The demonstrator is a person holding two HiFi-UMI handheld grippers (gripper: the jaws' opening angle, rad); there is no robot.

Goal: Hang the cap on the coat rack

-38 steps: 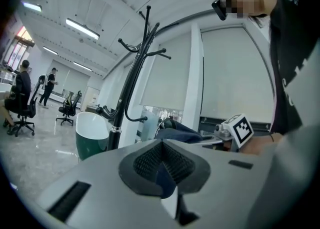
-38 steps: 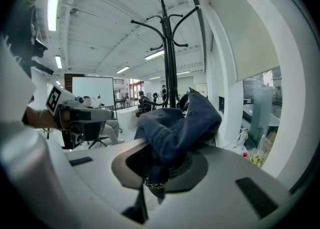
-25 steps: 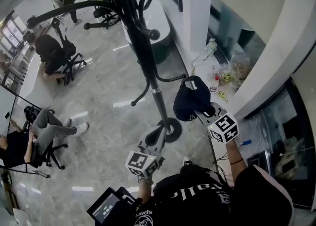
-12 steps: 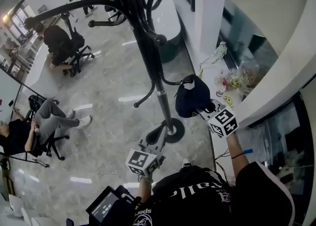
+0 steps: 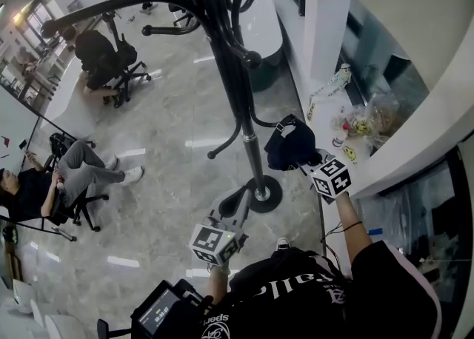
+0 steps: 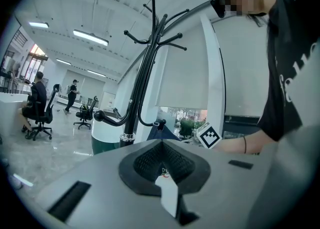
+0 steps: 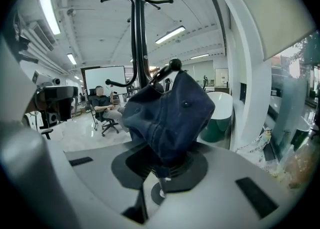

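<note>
A: Head view: cap at the rack's low hook. Right gripper is clamped on its brim, probably to steer it on.
B: Left gripper view?
A: Left gripper closed, empty, held clear.
B: Right gripper view?
A: Cap draped against the hook tip.

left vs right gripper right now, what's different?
Load: the right gripper clamps the dark blue cap by its edge; the left gripper holds nothing.
Place: the right gripper is up at a lower hook of the coat rack; the left gripper sits nearer the person.
Shared: both have jaws closed and carry a marker cube.
</note>
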